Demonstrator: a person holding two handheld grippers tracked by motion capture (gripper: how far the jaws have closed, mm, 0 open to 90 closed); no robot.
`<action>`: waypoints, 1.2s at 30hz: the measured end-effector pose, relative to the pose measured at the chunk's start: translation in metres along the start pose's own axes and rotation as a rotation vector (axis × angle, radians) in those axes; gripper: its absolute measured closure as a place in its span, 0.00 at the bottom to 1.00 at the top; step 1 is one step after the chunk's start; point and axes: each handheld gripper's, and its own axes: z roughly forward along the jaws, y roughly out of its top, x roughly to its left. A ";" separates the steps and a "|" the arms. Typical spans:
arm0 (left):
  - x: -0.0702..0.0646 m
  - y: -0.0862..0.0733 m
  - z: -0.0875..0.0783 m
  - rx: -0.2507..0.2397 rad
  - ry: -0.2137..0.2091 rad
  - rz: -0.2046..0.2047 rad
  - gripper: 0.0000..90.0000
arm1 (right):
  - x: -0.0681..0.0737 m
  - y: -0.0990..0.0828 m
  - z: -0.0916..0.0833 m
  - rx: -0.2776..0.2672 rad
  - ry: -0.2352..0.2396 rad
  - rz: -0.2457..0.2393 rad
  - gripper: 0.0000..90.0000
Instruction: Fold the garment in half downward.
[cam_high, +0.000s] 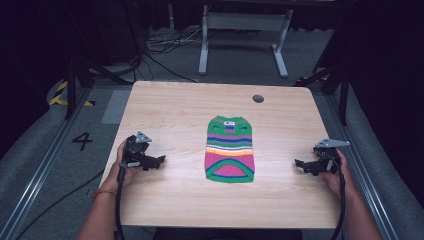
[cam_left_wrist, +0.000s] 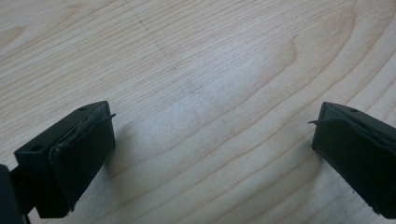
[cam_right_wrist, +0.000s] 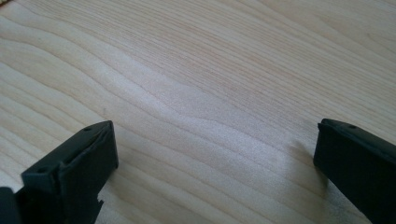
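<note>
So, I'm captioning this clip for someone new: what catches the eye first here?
The brightly striped little knitted sweater, green, pink, orange and blue, lies flat at the middle of the pale wooden table. On either side of it, apart from it, a hand holds a black gripper low over the wood: the left gripper and the right gripper, both with jaws open and pointing inward.

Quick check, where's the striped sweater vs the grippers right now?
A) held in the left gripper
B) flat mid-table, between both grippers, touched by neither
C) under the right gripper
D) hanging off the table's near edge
B: the sweater lies flat mid-table, with the left gripper and right gripper off to either side, apart from it, jaws open over bare table.
</note>
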 end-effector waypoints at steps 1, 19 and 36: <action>0.000 0.000 0.000 0.000 0.000 0.000 0.00 | 0.000 0.000 0.000 0.000 0.000 0.000 0.00; 0.000 0.002 0.001 -0.002 0.001 0.002 0.01 | 0.003 -0.001 -0.002 0.001 -0.004 0.004 0.00; 0.002 0.028 0.003 0.052 -0.070 0.123 0.29 | 0.006 0.020 -0.011 0.015 0.056 -0.018 0.28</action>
